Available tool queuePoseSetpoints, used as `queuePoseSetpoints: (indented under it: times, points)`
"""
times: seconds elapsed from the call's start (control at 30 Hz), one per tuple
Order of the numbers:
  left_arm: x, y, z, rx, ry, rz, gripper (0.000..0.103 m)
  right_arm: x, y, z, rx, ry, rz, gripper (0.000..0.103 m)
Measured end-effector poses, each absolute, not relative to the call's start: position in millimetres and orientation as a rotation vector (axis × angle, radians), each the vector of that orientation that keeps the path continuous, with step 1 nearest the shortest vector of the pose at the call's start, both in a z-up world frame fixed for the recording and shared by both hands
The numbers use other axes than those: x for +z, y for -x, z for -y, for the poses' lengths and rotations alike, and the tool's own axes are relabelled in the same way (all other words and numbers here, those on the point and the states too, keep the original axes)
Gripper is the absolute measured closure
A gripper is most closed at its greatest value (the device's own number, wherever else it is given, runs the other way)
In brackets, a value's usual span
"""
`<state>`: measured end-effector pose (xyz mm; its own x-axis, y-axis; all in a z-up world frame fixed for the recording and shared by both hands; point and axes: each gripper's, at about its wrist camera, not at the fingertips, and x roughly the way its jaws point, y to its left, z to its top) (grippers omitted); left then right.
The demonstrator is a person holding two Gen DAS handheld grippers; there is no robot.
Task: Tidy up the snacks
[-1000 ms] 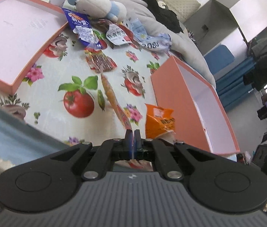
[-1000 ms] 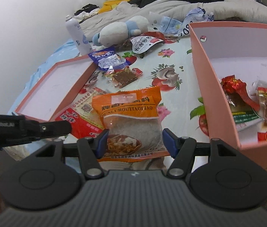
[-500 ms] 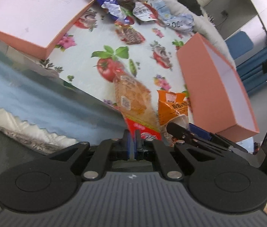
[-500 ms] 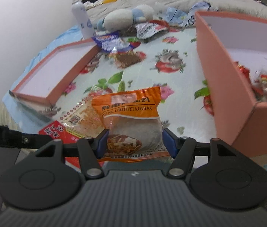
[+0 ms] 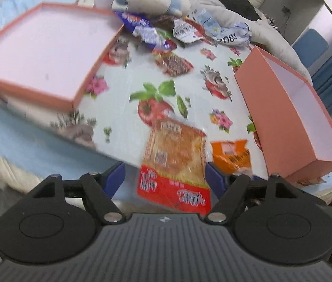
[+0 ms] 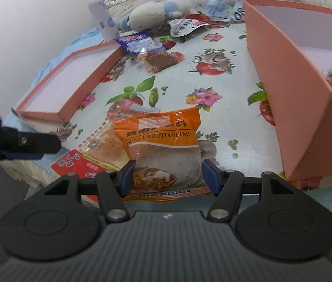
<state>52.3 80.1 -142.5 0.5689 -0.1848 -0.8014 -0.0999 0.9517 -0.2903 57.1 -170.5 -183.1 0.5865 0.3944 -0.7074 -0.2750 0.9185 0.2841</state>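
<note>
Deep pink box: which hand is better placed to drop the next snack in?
Right. The right tongs are shut on the orange snack packet, and the deep pink box stands just to its right. The left tongs are opening, with the red-and-yellow packet loose between them.

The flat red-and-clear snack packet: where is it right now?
In the left wrist view the flat red-and-clear snack packet lies at the table's near edge between the opening left gripper jaws, beside the orange noodle packet.
</note>
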Motion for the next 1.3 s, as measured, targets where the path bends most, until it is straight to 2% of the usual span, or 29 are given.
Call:
queuePoseSetpoints:
  times: [0.1, 0.43, 0.6, 0.67, 0.8, 1.3]
  points:
    - [-136.6, -65.0, -73.3, -0.067, 0.270, -0.943, 0.014, -181.7, -52.7, 178.0, 0.366, -0.165, -0.860, 0.039]
    - [-179.7, -117.0, -30.0, -0.101, 0.071, -1.007, 0.014, -189.4, -47.0, 201.0, 0.289, -0.184, -0.877, 0.039]
    - [-201.4, -124.0, -13.3, -0.105, -0.006, -1.006, 0.018, -190.8, -44.1, 201.4, 0.295, -0.167, -0.874, 0.039]
    - [-211.9, -126.8, -11.0, -0.099, -0.006, -1.033, 0.022, -191.2, -43.7, 202.0, 0.298, -0.166, -0.873, 0.039]
    - [-221.6, -124.5, -6.4, -0.087, -0.032, -1.025, 0.024, -195.0, -44.4, 205.3, 0.299, -0.176, -0.885, 0.039]
    - [-218.1, -115.3, -4.4, -0.106, -0.035, -0.986, 0.063, -195.1, -45.6, 203.3, 0.295, -0.162, -0.880, 0.039]
